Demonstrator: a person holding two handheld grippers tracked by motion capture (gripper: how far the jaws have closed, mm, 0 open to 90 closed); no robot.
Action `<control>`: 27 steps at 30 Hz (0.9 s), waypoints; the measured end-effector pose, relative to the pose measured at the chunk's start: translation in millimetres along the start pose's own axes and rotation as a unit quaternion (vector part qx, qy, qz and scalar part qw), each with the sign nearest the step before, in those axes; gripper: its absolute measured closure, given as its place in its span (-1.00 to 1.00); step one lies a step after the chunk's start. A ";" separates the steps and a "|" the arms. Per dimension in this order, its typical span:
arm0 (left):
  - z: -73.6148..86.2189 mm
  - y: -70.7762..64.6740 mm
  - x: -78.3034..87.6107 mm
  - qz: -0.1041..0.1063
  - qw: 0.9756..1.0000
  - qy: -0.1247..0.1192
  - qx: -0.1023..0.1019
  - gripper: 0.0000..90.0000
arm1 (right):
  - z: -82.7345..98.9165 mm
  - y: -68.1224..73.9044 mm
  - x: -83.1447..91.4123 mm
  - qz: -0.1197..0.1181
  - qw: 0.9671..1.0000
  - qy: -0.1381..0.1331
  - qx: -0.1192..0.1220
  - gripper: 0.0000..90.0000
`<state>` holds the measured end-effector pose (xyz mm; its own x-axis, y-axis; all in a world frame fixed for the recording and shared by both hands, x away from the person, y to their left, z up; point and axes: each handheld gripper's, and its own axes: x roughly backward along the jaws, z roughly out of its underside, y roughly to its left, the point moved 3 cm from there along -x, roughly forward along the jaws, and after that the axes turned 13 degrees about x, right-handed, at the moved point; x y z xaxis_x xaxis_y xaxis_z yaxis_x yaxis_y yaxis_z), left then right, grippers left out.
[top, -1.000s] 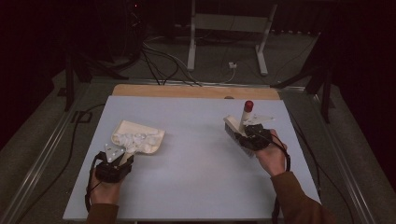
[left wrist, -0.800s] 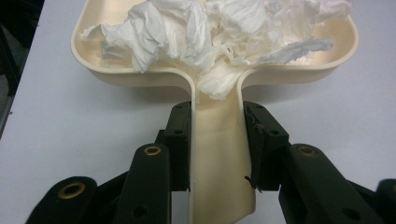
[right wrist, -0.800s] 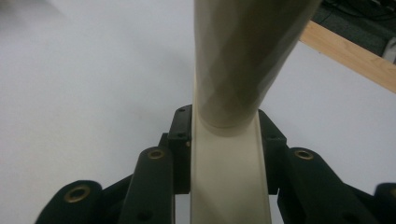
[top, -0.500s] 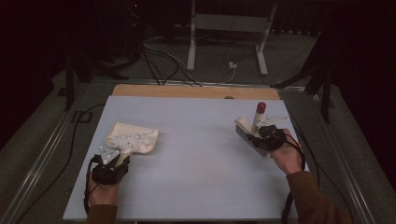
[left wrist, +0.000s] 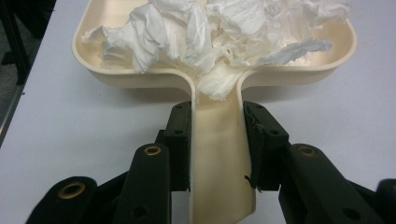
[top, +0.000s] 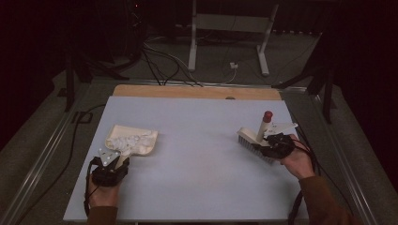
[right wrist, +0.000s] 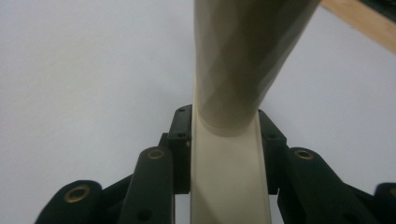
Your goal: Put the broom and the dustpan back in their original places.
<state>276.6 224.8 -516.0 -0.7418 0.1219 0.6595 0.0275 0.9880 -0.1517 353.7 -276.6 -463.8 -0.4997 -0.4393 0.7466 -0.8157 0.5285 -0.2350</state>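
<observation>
A cream dustpan [top: 136, 140] [left wrist: 215, 70] rests on the table's left side, holding crumpled white paper [left wrist: 224, 32] [top: 129, 142]. My left gripper [top: 111, 161] [left wrist: 217, 140] is shut on the dustpan's handle [left wrist: 219, 158]. On the right side of the table a cream hand brush [top: 253, 139] with a red-tipped handle [top: 267, 115] leans near the table's right edge. My right gripper [top: 274, 143] [right wrist: 229, 154] is shut on the brush's cream body [right wrist: 231, 177]. Its bristles point down toward the table.
The pale blue tabletop [top: 197, 140] has a wooden strip [top: 197, 91] along its far edge. Cables [top: 159, 51] and a white stand's legs [top: 225, 42] lie on the dark floor beyond. Metal rails [top: 42, 154] run along the table's left side.
My right gripper has carried the brush rightward and toward the near edge. The left gripper has drawn the dustpan slightly back toward the person.
</observation>
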 end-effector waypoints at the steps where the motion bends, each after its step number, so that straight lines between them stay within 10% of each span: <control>1: 0.1 0.0 -0.1 0.000 1.000 0.000 0.000 0.48 | 1.1 0.8 -0.2 -0.005 1.000 0.000 0.002 0.49; 13: 1.1 -1.3 -0.9 0.001 1.000 0.002 -0.001 0.48 | 15.5 0.7 -11.8 -0.026 0.999 -0.008 -0.026 0.41; 16: 1.5 -1.7 -1.4 0.002 1.000 0.004 -0.001 0.48 | 10.6 -4.2 -2.7 -0.021 0.995 -0.053 -0.076 0.25; 24: 1.6 -2.3 -0.9 0.004 1.000 0.002 -0.001 0.48 | -11.4 -3.4 24.9 0.063 0.986 -0.103 -0.112 0.30; 27: 1.4 -2.3 -0.5 0.003 1.000 0.002 -0.002 0.48 | -19.6 -0.1 30.8 0.105 0.978 -0.116 -0.137 0.34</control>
<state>275.9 222.3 -517.1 -0.7389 0.1285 0.6615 0.0350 0.9877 -0.1527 344.1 -276.0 -428.5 -0.7260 -0.4362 0.5316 -0.5957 0.7852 -0.1692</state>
